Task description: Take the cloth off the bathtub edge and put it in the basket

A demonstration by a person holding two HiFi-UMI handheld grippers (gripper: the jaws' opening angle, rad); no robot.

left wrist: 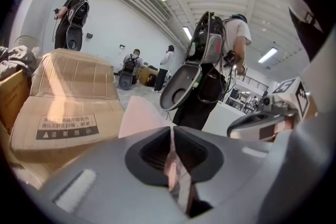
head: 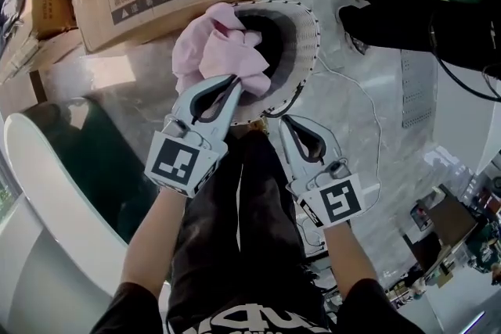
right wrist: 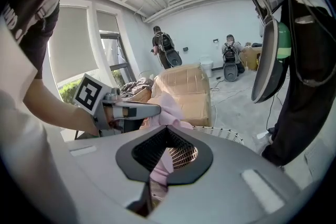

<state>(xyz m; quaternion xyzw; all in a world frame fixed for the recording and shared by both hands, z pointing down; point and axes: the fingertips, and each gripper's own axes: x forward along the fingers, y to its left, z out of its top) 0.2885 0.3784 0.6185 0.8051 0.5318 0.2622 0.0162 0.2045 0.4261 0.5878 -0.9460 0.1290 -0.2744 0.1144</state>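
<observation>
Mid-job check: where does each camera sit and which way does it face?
Head view: on the head, steeply down at cloth over basket; both forearms, left gripper, right gripper show.
Left gripper view: rides left gripper, faces box; right gripper shows.
Right gripper view: rides right gripper, faces basket; left gripper, forearm show.
Both gripper views share cloth and box.
</observation>
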